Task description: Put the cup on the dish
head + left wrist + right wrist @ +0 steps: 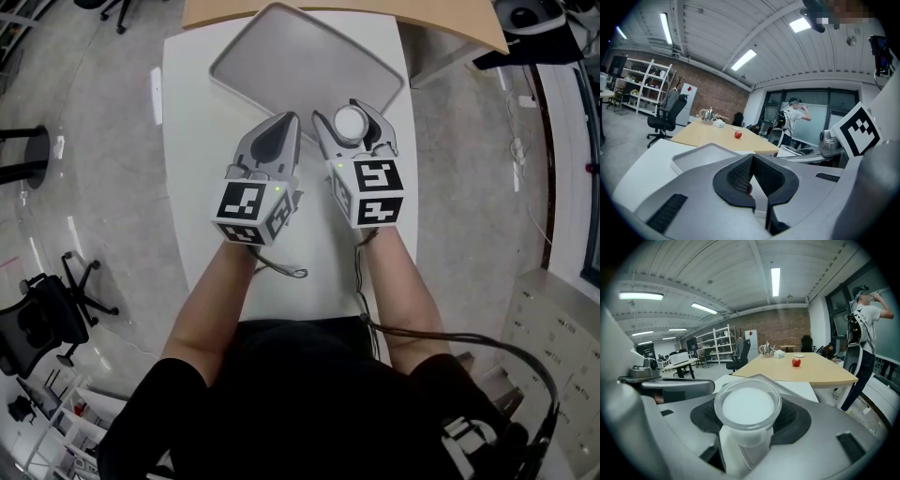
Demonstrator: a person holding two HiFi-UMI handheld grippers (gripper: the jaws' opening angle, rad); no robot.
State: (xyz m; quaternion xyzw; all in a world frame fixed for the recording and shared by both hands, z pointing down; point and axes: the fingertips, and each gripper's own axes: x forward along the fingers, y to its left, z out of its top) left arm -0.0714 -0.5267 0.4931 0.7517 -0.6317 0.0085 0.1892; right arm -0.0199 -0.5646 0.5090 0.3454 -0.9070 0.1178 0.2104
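The cup (350,124) is a clear tumbler with white contents, held upright between the jaws of my right gripper (349,114), which is shut on it. It fills the middle of the right gripper view (747,409). The dish is a grey rectangular tray (281,56) at the far end of the white table (192,141). The cup hangs about over the tray's near right rim. My left gripper (289,119) is beside it on the left, shut with nothing held, its tips at the tray's near edge. In the left gripper view the dark pads (740,176) meet in front of the tray (693,157).
A wooden table (375,14) adjoins the far side, with a red apple (796,362) and a teapot on it. A black office chair (47,319) stands on the floor at the left. A person (865,329) stands by the windows. Cables trail from the grippers.
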